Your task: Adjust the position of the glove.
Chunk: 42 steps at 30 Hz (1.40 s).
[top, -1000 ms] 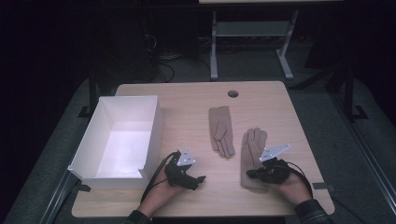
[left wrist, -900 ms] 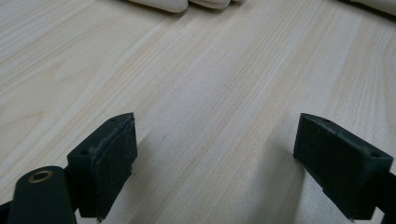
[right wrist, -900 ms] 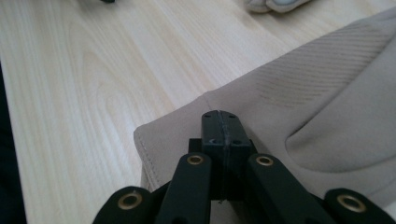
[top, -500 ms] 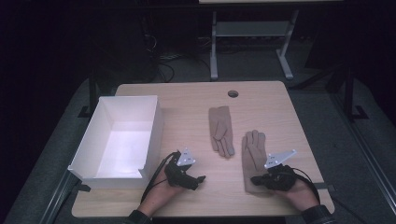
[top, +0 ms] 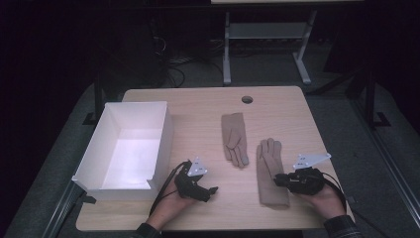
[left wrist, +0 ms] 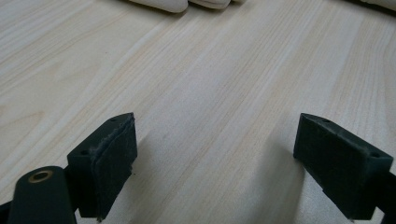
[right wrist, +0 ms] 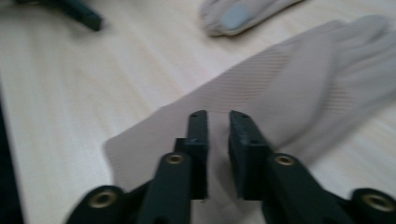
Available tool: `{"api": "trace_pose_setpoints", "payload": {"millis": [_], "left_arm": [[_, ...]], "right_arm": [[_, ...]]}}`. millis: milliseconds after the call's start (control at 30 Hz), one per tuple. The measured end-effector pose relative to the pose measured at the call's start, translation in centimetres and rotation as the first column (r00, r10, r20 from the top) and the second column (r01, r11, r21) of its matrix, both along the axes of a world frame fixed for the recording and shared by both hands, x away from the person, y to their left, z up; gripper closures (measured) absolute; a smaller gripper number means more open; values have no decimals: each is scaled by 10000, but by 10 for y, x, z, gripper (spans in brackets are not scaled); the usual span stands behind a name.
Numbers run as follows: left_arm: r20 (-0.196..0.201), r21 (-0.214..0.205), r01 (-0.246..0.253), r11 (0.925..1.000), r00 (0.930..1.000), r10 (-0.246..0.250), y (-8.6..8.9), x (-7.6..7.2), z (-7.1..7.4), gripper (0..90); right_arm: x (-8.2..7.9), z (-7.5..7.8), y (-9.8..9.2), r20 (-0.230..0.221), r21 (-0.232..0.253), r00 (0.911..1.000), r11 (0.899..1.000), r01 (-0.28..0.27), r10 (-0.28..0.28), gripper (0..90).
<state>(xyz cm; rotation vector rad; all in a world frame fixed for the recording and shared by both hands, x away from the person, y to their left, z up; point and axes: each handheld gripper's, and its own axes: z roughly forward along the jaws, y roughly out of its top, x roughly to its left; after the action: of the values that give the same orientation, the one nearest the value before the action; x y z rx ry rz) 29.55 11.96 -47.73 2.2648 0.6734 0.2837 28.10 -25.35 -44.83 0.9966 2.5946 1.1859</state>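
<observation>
We see the right gripper (top: 278,179), drawn back toward the near edge since a second ago, its jaws nearly closed over the cuff of the near tan glove (top: 270,171). The left gripper (top: 212,190) stays wide open on the desk (top: 198,106). Beyond lie the second glove (top: 234,138) and white box (top: 130,144).

Location type: laboratory or test workspace. Indicators follow. A single light-wood table (top: 277,106) with a cable port hole (top: 247,99) stands lit on grey carpet (top: 341,119), while the surrounding room is dark. Loose cables (top: 171,67) lie on the floor behind the table. A metal-framed bench (top: 267,34) stands farther back. Dark stand legs (top: 369,94) flank the table, consistent with mounted recording equipment.
</observation>
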Motion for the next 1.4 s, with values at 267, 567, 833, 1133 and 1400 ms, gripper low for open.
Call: {"api": "trace_pose_setpoints", "payload": {"millis": [267,567,833,1133,1400], "left_arm": [[3,2,4,10000,10000,-4,0,0,0,128],[2,-4,1,10000,10000,-1,0,0,0,128],[-13,-49,-178,9998,9998,177,-1,-1,0,127],[-367,106,-333,9994,9988,337,-3,1,4,128],[-831,108,-308,9995,9960,316,-7,6,15,180]], "right_arm": [[13,-8,-24,579,-136,9851,9865,1629,-1619,441],[26,-22,-40,784,-523,9516,9520,3015,-2971,273],[33,-32,-39,887,-946,9360,9326,3483,-3405,134],[34,-35,-40,980,-815,9302,9287,3618,-3538,100],[33,-35,-38,976,-821,9348,9334,3494,-3414,99]]}}
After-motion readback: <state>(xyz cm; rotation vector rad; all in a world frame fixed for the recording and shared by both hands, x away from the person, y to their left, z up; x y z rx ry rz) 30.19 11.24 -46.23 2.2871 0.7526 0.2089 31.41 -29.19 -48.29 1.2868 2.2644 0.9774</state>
